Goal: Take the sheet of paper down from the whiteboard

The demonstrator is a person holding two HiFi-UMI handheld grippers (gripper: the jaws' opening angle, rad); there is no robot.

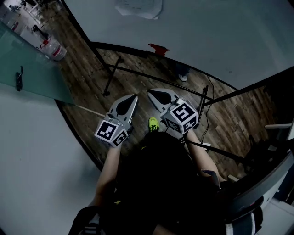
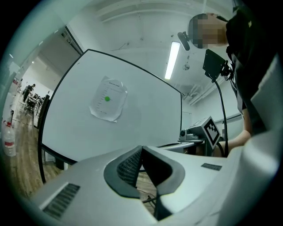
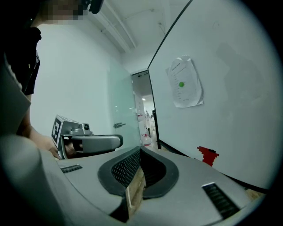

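A crumpled white sheet of paper (image 2: 108, 99) hangs on the whiteboard (image 2: 146, 119), pinned by a green magnet (image 2: 107, 99). The sheet of paper (image 3: 185, 82) also shows in the right gripper view, and at the top of the head view as the sheet of paper (image 1: 139, 8). My left gripper (image 1: 135, 97) and right gripper (image 1: 149, 93) are held side by side in front of the board, well short of the sheet. Both are shut with nothing between their jaws. The left gripper (image 2: 140, 148) points at the board below the sheet.
A red eraser-like block (image 3: 207, 155) sits low on the whiteboard (image 1: 220, 36). The board's stand legs and a cable (image 1: 204, 114) cross the wooden floor. A glass partition (image 1: 27, 69) and a water jug (image 1: 54, 48) are at the left. A desk edge (image 1: 275, 133) is at the right.
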